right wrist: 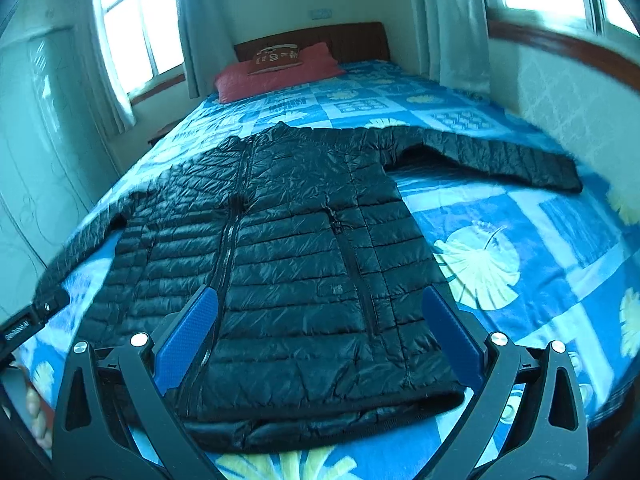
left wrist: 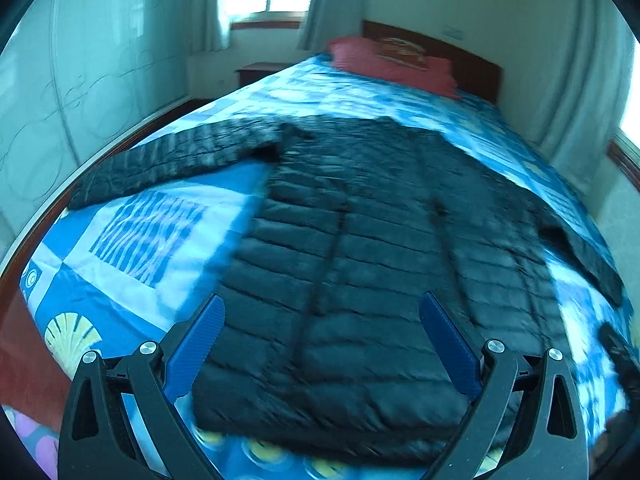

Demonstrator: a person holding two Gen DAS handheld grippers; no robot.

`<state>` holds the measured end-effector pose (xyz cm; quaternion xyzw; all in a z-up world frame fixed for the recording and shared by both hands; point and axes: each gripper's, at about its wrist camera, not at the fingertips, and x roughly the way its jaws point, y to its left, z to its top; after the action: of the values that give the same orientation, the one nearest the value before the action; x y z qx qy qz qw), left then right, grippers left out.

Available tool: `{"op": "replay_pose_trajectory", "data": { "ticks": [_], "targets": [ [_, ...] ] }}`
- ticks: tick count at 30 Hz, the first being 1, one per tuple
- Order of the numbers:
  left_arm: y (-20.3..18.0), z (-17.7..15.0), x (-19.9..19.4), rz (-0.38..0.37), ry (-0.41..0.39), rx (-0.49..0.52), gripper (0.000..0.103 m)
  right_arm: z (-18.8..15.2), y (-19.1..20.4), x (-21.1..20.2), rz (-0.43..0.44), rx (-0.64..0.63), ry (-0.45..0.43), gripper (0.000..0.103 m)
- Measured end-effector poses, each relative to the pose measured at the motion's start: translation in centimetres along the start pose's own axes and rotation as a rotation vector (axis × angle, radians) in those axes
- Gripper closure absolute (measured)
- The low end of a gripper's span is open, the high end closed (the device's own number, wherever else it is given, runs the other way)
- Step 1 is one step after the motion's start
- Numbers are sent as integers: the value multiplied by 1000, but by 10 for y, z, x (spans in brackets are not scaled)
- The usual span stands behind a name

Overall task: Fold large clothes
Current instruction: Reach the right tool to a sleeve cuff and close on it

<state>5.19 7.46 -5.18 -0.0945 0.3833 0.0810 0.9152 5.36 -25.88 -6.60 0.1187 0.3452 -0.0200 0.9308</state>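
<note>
Lying flat on the blue patterned bedspread (right wrist: 500, 216), front up and zipped, the black quilted jacket (right wrist: 288, 240) has its collar pointing toward the red pillow (right wrist: 276, 72) and its hem at the end far from that pillow, nearest both tools. One sleeve (right wrist: 492, 156) runs out straight to the side in the right wrist view; the other sleeve (left wrist: 168, 160) does the same in the left wrist view, which is blurred.

The left gripper (left wrist: 320, 312) and the right gripper (right wrist: 320, 304) both hang over the hem end with their blue fingers spread wide and nothing between them.

From where I stand the jacket looks light and puffy, soft all through, with a shiny shell that I would guess is slippery; a shallow pinch could slide off. It should squash easily but spring back, so folds may not stay without pressing. The sensible holds seem to be the sleeve cuffs, or the firmer stitched edge of the hem far from the pillow, taking a good thickness of fabric rather than one quilted ridge
</note>
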Motion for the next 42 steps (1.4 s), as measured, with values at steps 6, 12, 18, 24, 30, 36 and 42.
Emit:
{"op": "replay_pose_trajectory", "data": {
  "ticks": [6, 12, 18, 24, 30, 36, 42],
  "targets": [
    [71, 27, 52, 156, -12, -132, 6, 23, -49, 42, -61, 112, 18, 27],
    [153, 45, 105, 239, 18, -312, 6, 40, -114, 72, -86, 270, 9, 27],
    [198, 48, 134, 334, 29, -404, 6, 63, -203, 86, -125, 457, -76, 27],
    [220, 37, 154, 358, 59, -462, 6, 78, -295, 98, -168, 635, -156, 31],
    [211, 39, 162, 423, 76, -420, 6, 81, -369, 119, -183, 773, -225, 32],
    [213, 40, 168, 427, 62, -424, 5, 81, -408, 141, -152, 872, -253, 32],
    [211, 38, 167, 432, 59, -421, 5, 90, -424, 155, -154, 877, -317, 32]
  ]
}}
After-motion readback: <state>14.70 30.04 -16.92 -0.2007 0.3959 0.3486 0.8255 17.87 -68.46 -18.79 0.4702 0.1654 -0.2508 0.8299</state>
